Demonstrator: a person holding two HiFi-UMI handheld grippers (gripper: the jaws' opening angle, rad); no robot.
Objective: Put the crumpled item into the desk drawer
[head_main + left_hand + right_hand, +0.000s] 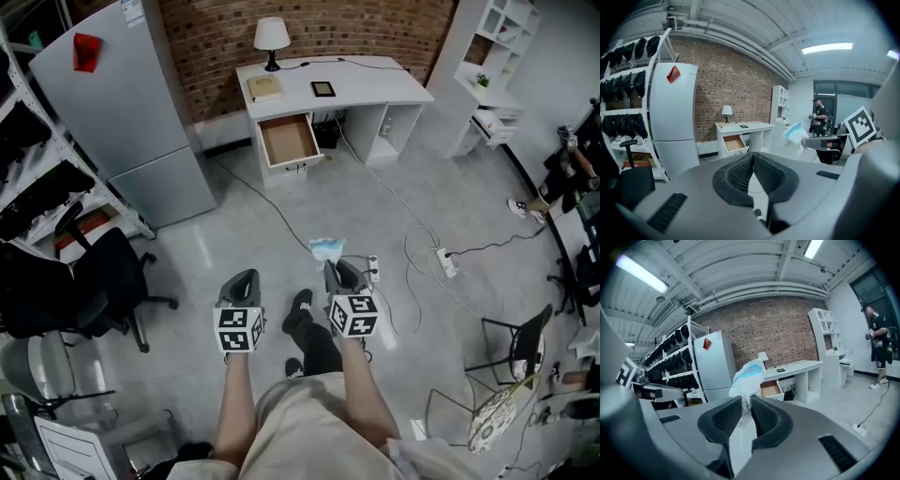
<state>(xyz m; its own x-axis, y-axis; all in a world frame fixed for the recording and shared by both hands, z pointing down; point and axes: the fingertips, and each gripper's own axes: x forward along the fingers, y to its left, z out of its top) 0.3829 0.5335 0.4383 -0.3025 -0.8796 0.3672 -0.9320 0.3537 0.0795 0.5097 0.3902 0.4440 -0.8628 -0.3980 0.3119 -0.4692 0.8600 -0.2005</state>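
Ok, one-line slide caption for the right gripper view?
Right gripper pinching a crumpled white-and-blue item, aimed toward the white desk with its open drawer.

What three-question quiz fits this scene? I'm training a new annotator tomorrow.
1. True or false: the wood-lined drawer of the white desk stands open.
2. Which hand-held gripper grips the crumpled white-and-blue item: A left, B right?
3. Fill in: in the head view, at the desk's back left corner stands a white-shaded table ____.
Key: 1 true; 2 B, the right hand-held gripper; 3 lamp.
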